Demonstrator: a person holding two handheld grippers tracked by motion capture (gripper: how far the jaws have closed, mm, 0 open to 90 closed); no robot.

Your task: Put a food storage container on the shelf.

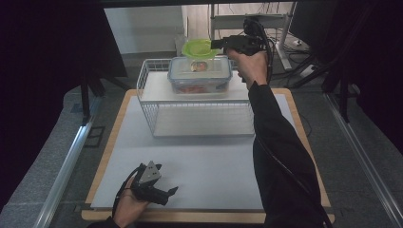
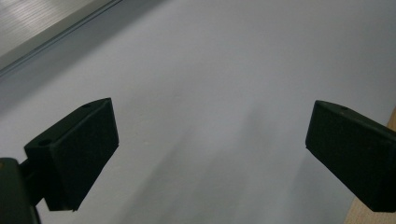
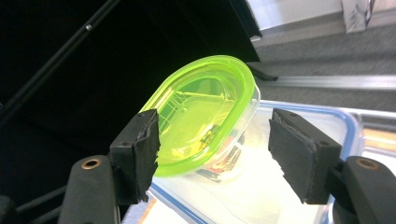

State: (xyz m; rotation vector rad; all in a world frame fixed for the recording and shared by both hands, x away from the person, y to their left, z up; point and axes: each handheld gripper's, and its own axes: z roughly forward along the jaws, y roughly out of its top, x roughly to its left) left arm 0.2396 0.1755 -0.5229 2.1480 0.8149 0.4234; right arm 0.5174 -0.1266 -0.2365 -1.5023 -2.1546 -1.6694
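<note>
While the left gripper (image 1: 167, 192) rests at the near edge of the white surface (image 1: 209, 161) with its jaws spread wide and nothing between them, the right gripper (image 3: 212, 151) is held out at the far end. Its jaws stand apart, released, either side of a small green-lidded tub (image 3: 205, 116); the left pad is at the lid's edge. The tub sits tilted on a blue-rimmed box (image 1: 199, 75) on the wire rack (image 1: 199, 118).
</note>
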